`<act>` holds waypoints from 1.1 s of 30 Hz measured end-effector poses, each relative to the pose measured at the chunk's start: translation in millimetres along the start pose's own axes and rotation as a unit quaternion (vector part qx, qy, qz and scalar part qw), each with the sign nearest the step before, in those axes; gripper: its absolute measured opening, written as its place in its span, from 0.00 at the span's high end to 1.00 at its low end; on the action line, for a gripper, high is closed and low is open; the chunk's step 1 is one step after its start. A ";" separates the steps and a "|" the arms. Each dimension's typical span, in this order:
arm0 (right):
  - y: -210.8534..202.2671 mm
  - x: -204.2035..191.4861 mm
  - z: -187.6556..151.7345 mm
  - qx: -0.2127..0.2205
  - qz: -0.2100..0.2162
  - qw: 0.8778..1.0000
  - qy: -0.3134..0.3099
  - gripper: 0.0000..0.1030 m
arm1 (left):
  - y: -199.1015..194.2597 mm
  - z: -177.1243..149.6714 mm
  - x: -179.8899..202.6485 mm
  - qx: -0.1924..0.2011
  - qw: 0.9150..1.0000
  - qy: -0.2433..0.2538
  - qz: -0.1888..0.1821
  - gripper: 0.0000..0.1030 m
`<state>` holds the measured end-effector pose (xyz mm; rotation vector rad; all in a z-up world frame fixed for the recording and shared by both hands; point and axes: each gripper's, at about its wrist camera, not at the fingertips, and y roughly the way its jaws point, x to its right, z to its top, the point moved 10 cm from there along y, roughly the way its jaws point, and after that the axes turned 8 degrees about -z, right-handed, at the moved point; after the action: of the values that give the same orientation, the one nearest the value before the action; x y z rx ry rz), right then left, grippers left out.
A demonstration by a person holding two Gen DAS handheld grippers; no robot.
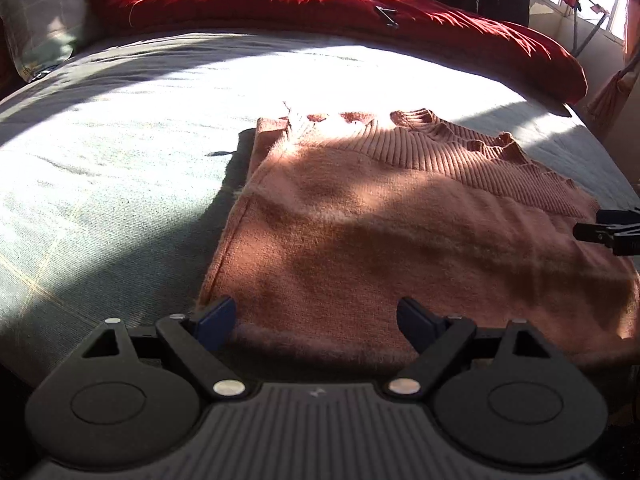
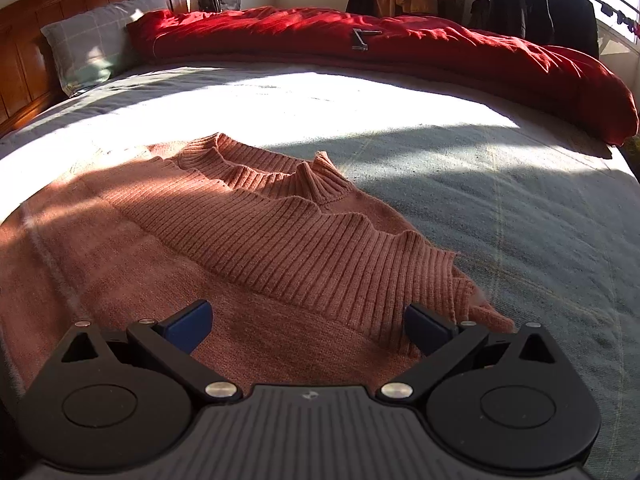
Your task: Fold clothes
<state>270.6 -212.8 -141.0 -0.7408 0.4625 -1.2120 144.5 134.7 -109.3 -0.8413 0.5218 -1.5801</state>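
Right, the sweater (image 1: pixel 400 216) lies flat on the bed (image 1: pixel 120 160), already folded into a rough rectangle, ribbed collar and hem band stacked at the edge toward the red duvet (image 1: pixel 320 4). Left gripper (image 1: pixel 316 320) sits at the sweater's near edge, by its left corner, fingers (image 1: pixel 216 320) spread wide, nothing held. Right gripper (image 2: pixel 308 326) is at the near edge by the ribbed band's frayed-looking corner (image 2: pixel 472 300), fingers (image 2: pixel 188 324) also wide, empty.

My read: next is a pinch on both near corners for another fold toward the duvet.

Risks:
- Stacked layers. A shallow pinch likely catches only the top ply, so the fold peels apart.
- Ribbed band on the right is thicker and wavier than the fuzzy knit on the left. Uneven grip gives a skewed fold.
- Knit looks soft and stretchy; lifting one side faster could drag the whole rectangle across the bed.
- Hard sun patch washes out the sweater's far-left corner, so alignment there is hard to judge.
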 end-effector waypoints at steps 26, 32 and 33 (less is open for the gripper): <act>-1.5 -21.9 20.5 -0.016 -0.041 0.994 0.103 0.00 | 139.9 86.3 -72.2 -0.149 0.924 -0.165 -0.311 0.27; 5.2 -28.6 26.3 -0.018 -0.044 0.993 0.109 0.00 | 139.0 78.9 -61.1 -0.175 0.907 -0.160 -0.348 0.27; 6.6 -30.6 25.9 -0.019 -0.043 0.993 0.109 0.00 | 134.9 73.6 -59.5 -0.182 0.902 -0.160 -0.356 0.27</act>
<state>283.4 -175.8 -130.0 -0.6694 0.6413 -1.3749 289.5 176.5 -175.4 -1.6874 0.2763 -1.9653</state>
